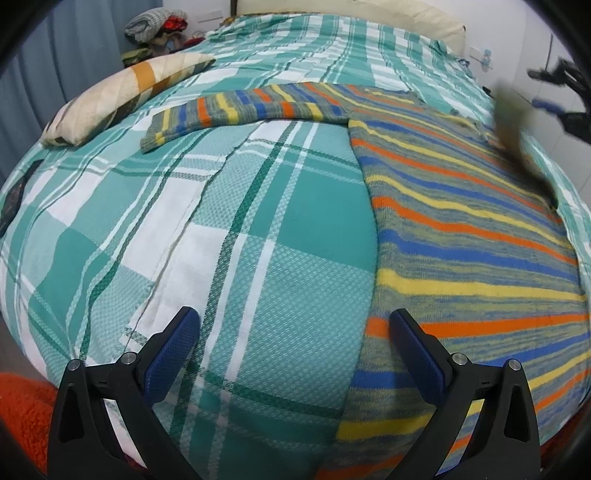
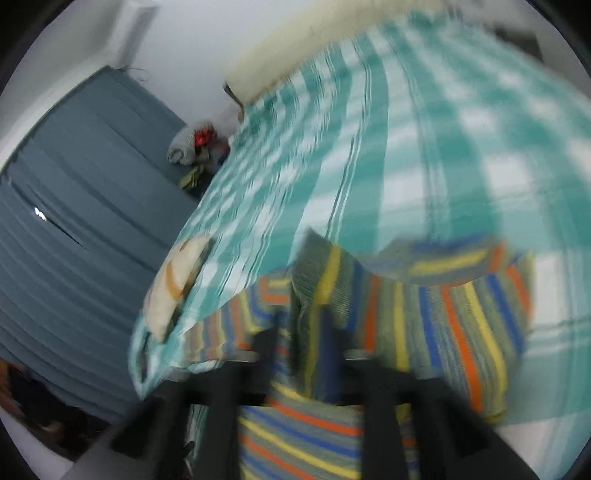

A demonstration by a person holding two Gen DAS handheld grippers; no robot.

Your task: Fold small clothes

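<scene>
A striped sweater (image 1: 461,229) in grey, yellow, orange and blue lies flat on the right half of the bed's teal plaid sheet (image 1: 221,221). One sleeve (image 1: 236,107) stretches out to the left. My left gripper (image 1: 293,317) is open just above the bed at the sweater's left hem, with its right finger (image 1: 413,347) over the cloth. The right gripper (image 1: 561,96) is blurred at the far right, with a blurred strip of the sweater rising toward it. In the right wrist view a striped sleeve (image 2: 317,288) stands between that gripper's (image 2: 299,332) fingers, which look shut on it.
A cream quilted pillow (image 1: 122,96) lies at the bed's left edge. A pile of clothes (image 1: 155,26) sits beyond the bed near a blue-grey curtain (image 2: 74,221). A cream headboard (image 1: 369,14) runs along the far end. Orange fabric (image 1: 22,413) shows at bottom left.
</scene>
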